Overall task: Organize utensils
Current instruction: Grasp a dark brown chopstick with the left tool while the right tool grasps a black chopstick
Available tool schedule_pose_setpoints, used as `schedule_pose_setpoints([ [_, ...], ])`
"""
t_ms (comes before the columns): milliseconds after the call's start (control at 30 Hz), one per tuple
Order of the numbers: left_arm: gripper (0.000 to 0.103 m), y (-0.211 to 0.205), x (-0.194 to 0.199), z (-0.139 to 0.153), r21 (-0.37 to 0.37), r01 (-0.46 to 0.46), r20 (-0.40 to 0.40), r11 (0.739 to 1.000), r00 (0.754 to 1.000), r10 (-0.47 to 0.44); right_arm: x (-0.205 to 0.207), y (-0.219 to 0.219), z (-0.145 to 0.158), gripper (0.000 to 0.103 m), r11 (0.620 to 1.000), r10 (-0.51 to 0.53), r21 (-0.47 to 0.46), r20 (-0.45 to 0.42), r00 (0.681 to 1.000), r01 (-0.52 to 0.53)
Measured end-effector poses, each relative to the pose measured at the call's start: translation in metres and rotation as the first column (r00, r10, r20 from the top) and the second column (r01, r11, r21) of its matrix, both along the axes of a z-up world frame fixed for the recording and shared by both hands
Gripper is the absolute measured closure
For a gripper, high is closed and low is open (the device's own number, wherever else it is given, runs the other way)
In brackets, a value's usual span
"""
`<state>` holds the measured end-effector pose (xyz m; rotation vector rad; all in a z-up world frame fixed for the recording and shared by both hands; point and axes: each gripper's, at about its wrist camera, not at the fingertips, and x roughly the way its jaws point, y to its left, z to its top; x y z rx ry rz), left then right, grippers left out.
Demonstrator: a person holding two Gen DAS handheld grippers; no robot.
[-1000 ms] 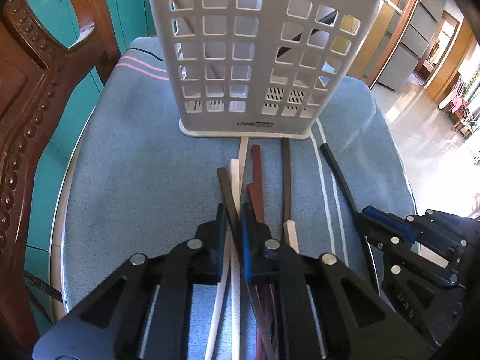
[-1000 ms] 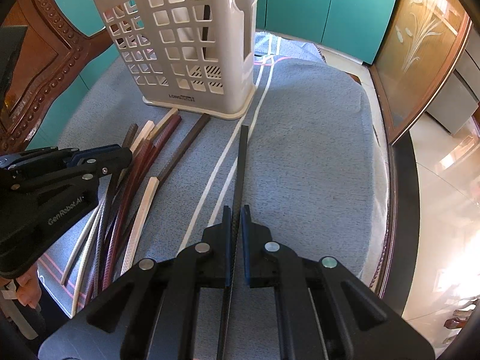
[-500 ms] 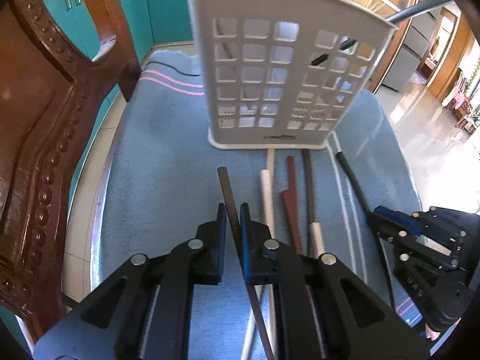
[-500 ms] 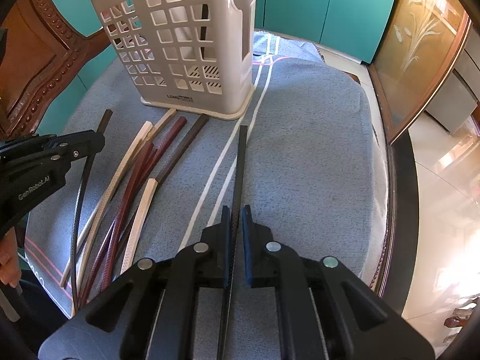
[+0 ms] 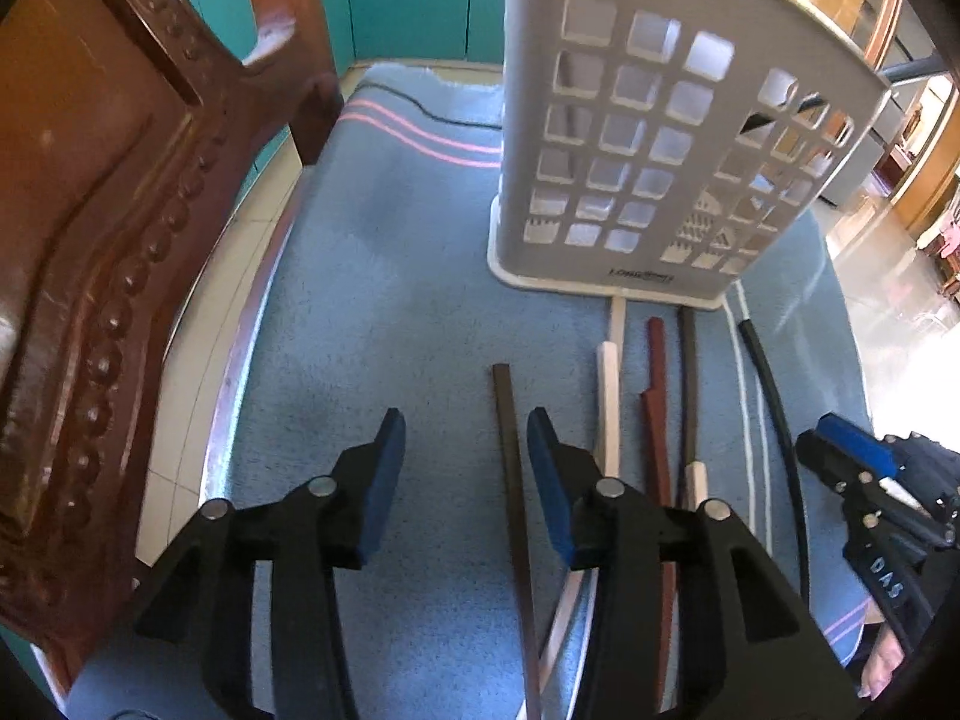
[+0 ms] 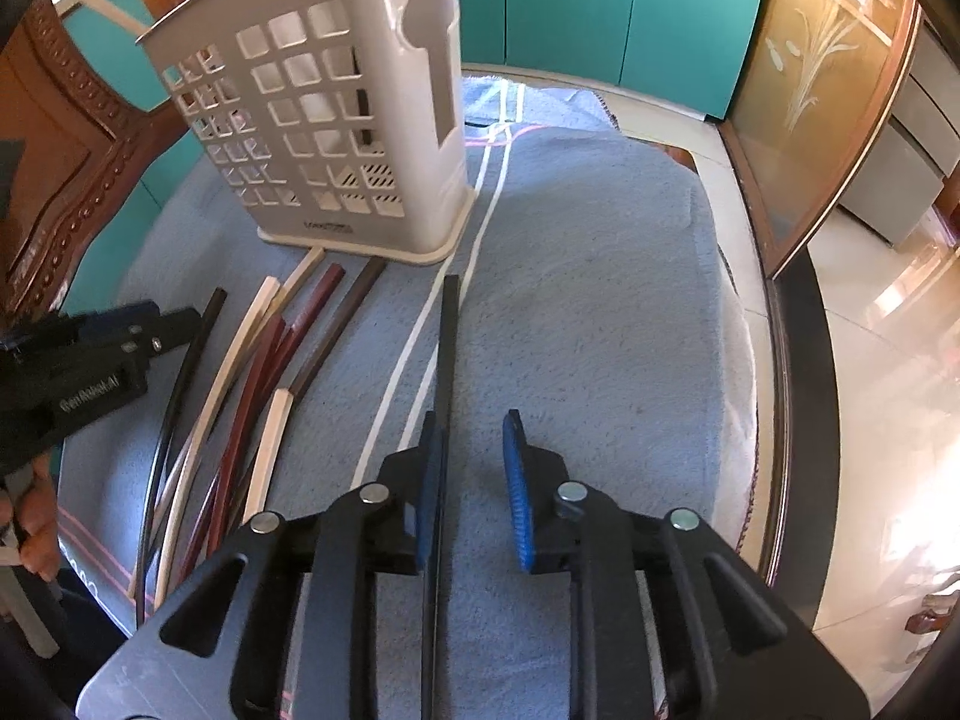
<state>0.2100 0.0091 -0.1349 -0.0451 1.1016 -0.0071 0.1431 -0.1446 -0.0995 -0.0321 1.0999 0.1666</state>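
Observation:
A pale slotted utensil basket (image 5: pixel 660 150) (image 6: pixel 336 132) stands upright on a blue towel. In front of it lie several chopsticks: white (image 5: pixel 609 408), red-brown (image 5: pixel 657 408) and dark ones, seen as a loose bundle (image 6: pixel 258 372) in the right wrist view. My left gripper (image 5: pixel 465 462) is opening; a dark brown chopstick (image 5: pixel 510 450) lies on the towel between its jaws, nearer the right finger, with no pad pressing it. My right gripper (image 6: pixel 474 474) is opening too. A black chopstick (image 6: pixel 447 348) rests along its left finger, clear of the right pad.
A carved wooden chair back (image 5: pixel 120 240) rises close on the left of the towel (image 5: pixel 372 312). The round table's edge (image 6: pixel 774 360) curves on the right, with tiled floor beyond. Teal cabinets (image 6: pixel 600 6) stand behind. A person's hand (image 6: pixel 36 516) holds the left gripper (image 6: pixel 102 360).
My left gripper carried the dark brown chopstick leftward out of the pile, then its jaws parted and let it go. The right gripper's jaws parted off the black chopstick.

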Motion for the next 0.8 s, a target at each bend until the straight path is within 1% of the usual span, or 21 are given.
schedule_pose_setpoints([
  [100, 0.055, -0.003, 0.003, -0.006, 0.008, 0.007, -0.018, 1.000, 1.000, -0.007, 0.004, 0.001, -0.005, 0.079, 1.000, 0.007, 0.003, -0.005, 1.000, -0.007],
  [233, 0.054, -0.005, 0.010, -0.015, 0.027, 0.016, -0.032, 1.000, 0.999, -0.015, 0.013, 0.008, -0.013, 0.078, 1.000, 0.010, -0.010, -0.007, 1.000, -0.010],
  [267, 0.052, -0.006, 0.010, -0.015, 0.031, 0.014, -0.025, 0.999, 1.000, -0.013, 0.015, 0.010, -0.014, 0.078, 1.000, 0.010, -0.020, 0.004, 1.000, -0.010],
  [400, 0.051, -0.006, 0.012, -0.017, 0.037, 0.009, -0.017, 0.999, 1.000, -0.009, 0.021, 0.015, -0.016, 0.077, 0.999, 0.005, -0.050, 0.019, 1.000, -0.004],
  [667, 0.051, -0.020, 0.000, -0.014, 0.051, 0.017, -0.006, 0.999, 1.000, -0.017, 0.026, 0.025, -0.017, 0.077, 0.997, 0.007, -0.083, 0.034, 0.999, -0.005],
  [733, 0.053, -0.022, -0.007, -0.012, 0.049, 0.020, -0.005, 0.999, 1.000, -0.020, 0.025, 0.027, -0.017, 0.077, 0.996, 0.009, -0.084, 0.036, 0.999, -0.006],
  [800, 0.057, -0.023, -0.007, -0.011, 0.043, 0.026, -0.005, 0.999, 1.000, -0.026, 0.023, 0.026, -0.016, 0.077, 0.997, 0.005, -0.075, 0.037, 0.999, -0.002],
])
